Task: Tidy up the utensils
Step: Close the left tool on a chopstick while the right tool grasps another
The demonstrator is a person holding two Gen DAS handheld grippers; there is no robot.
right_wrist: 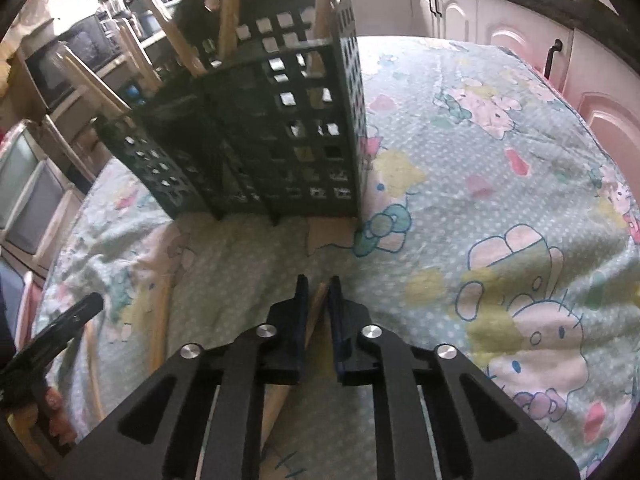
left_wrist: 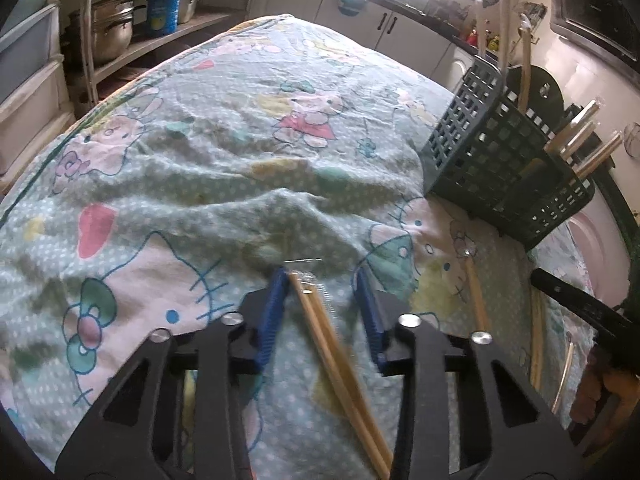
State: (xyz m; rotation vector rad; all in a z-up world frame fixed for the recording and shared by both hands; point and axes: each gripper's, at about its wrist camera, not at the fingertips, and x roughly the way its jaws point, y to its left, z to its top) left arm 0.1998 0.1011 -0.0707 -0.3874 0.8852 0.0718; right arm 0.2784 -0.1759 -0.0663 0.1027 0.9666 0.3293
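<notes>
We hold the left gripper (left_wrist: pixel 323 280) low over the cartoon-print cloth (left_wrist: pixel 224 168), jaws spread wide, a pair of chopsticks (left_wrist: pixel 340 368) lying loose between them. Ahead and to its right stands the dark utensil basket (left_wrist: pixel 500 160), sticks upright inside. Our right gripper (right_wrist: pixel 318 286) points at that basket (right_wrist: pixel 280 132), nearly closed on a wooden stick (right_wrist: pixel 316 308).

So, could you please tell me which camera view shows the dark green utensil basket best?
The right wrist view: the basket stands close and central, its grid walls and the chopsticks inside it plain. The left wrist view shows it smaller, tilted at the right edge.
</notes>
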